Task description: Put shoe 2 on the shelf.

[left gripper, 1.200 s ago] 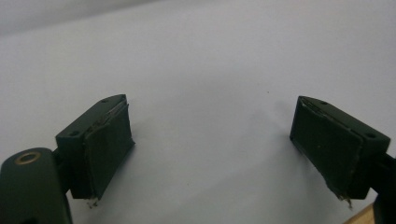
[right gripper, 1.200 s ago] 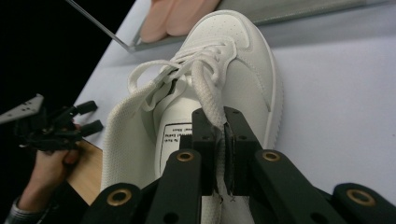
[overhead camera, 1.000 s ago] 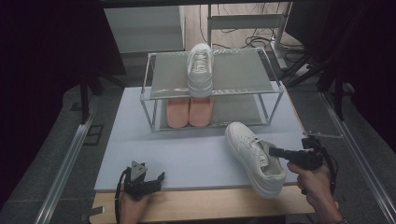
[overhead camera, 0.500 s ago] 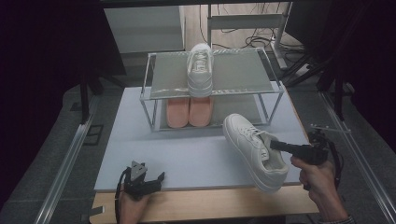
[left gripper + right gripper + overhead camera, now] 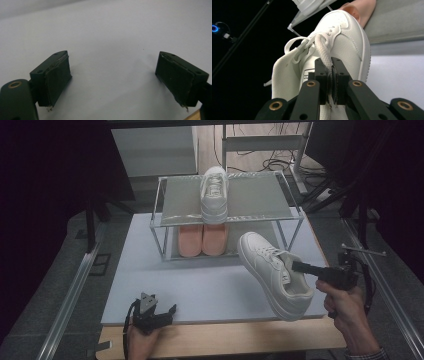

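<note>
A white sneaker [image 5: 272, 270] hangs tilted above the right part of the white board, toe toward the rack. My right gripper [image 5: 296, 266] is shut on its tongue and laces [image 5: 329, 82] from the heel side, and a hand holds the gripper at the lower right. A second white sneaker [image 5: 214, 195] stands on the top shelf of the metal rack [image 5: 167, 215]. Two pink shoes [image 5: 202, 240] sit on the lower level. My left gripper [image 5: 165, 312] rests at the board's front edge, open, its pads [image 5: 57, 77] wide apart over bare white surface.
The white board [image 5: 200, 280] lies on a wooden table edge [image 5: 225, 340]. Metal rails [image 5: 70, 295] run along both sides on the floor. Cables and a stand [image 5: 280, 150] sit behind the rack.
The right gripper has lifted the white sneaker off the board and carried it higher, with the toe now nearer the rack. The left gripper has stayed put.
</note>
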Demonstrator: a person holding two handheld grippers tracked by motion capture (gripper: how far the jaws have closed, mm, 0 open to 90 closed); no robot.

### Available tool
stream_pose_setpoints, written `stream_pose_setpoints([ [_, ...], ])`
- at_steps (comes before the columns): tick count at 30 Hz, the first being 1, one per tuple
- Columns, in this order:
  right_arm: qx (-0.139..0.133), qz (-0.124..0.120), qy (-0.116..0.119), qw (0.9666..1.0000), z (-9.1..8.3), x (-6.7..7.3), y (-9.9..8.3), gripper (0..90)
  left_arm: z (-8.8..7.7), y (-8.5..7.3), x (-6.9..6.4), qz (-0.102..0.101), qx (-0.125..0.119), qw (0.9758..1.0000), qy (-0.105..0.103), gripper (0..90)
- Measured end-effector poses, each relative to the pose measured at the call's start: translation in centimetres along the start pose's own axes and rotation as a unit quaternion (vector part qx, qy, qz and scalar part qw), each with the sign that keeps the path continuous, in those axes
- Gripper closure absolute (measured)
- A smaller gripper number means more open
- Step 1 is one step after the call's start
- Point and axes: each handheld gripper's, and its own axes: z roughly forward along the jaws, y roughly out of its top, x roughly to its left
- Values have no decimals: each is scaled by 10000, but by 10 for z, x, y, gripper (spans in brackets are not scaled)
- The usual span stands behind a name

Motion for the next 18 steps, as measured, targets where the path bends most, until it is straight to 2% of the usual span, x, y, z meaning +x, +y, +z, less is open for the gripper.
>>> stream_pose_setpoints([
  [11, -62, 62, 274, 9996, -7, 18, 14, 845, 0, 0, 0, 10, 16, 10000, 2, 125],
  [18, -144, -21, 248, 9996, -11, 33, 29, 845, 0, 0, 0, 0, 1, 10000, -4, 125],
])
